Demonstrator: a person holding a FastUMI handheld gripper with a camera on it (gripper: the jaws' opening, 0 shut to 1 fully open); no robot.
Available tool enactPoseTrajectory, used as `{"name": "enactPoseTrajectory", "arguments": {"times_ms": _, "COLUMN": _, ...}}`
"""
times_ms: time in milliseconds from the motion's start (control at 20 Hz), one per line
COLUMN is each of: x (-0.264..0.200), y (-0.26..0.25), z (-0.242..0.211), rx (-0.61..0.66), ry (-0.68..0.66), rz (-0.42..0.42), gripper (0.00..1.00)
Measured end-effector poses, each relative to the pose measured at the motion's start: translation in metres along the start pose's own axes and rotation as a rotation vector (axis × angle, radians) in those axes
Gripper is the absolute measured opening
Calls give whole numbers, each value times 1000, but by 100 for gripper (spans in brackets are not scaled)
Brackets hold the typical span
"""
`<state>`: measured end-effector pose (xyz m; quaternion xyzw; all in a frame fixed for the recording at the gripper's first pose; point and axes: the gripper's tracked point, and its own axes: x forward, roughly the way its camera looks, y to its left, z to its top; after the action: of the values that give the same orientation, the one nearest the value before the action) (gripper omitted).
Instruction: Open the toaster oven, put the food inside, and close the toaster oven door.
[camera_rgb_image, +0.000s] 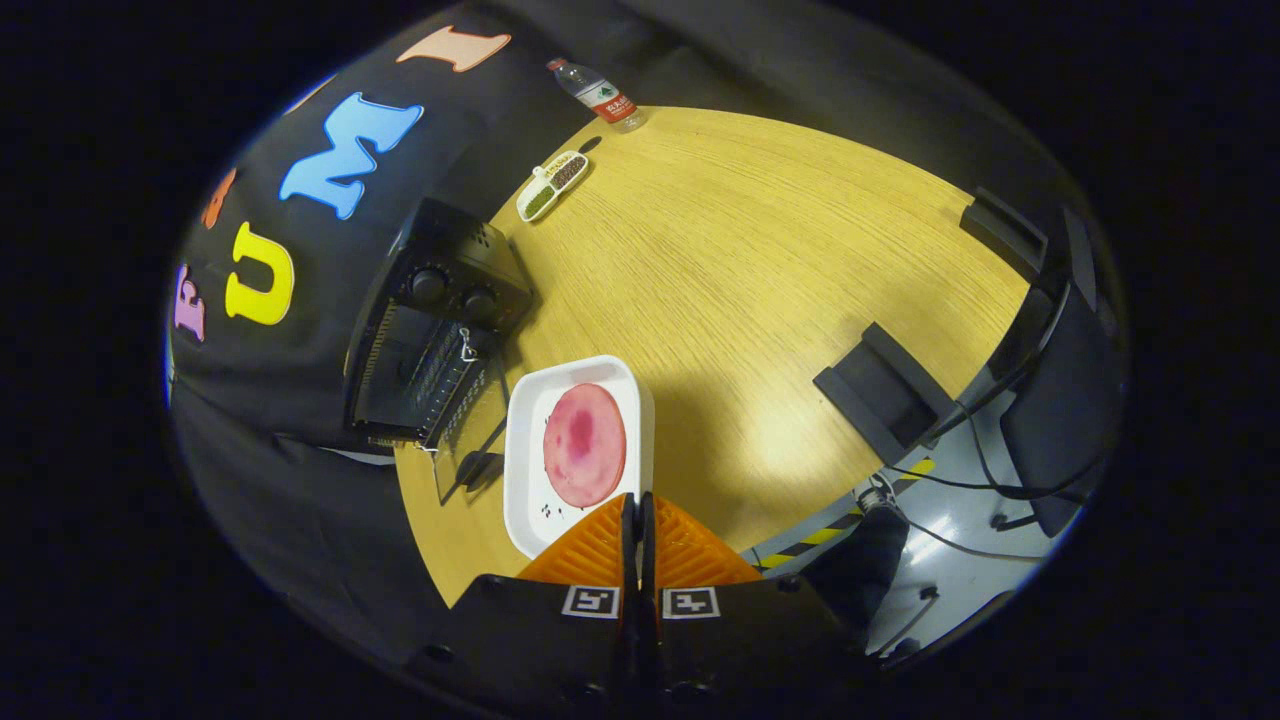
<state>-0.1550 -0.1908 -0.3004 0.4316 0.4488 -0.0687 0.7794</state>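
A black toaster oven (440, 320) stands at the table's left edge against the booth wall. Its glass door (468, 435) hangs open toward me, and the wire rack inside shows. Just right of the open door is a white tray (528, 470) carrying a round pink slice of food (584, 444). The tray casts a wide shadow on the wood to its right, so it seems lifted off the table. My gripper (637, 510) is shut on the tray's near rim, with the fingers pressed together over the thin edge.
Far across the round wooden table (760, 260) are a water bottle (600, 95) and a small divided dish of beans (552, 185). Black stands (880, 392) sit at the right edge. A dark chair (1060, 410), cables and striped floor tape (815, 538) are beyond.
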Motion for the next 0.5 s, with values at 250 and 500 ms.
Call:
{"name": "enactPoseTrajectory", "arguments": {"times_ms": 250, "x": -11, "y": 47, "z": -18, "rx": 51, "ry": -22, "rz": 98, "gripper": 2}}
{"name": "enactPoseTrajectory", "arguments": {"times_ms": 500, "x": 4, "y": 98, "z": -24, "rx": 45, "ry": -17, "rz": 153, "gripper": 2}}
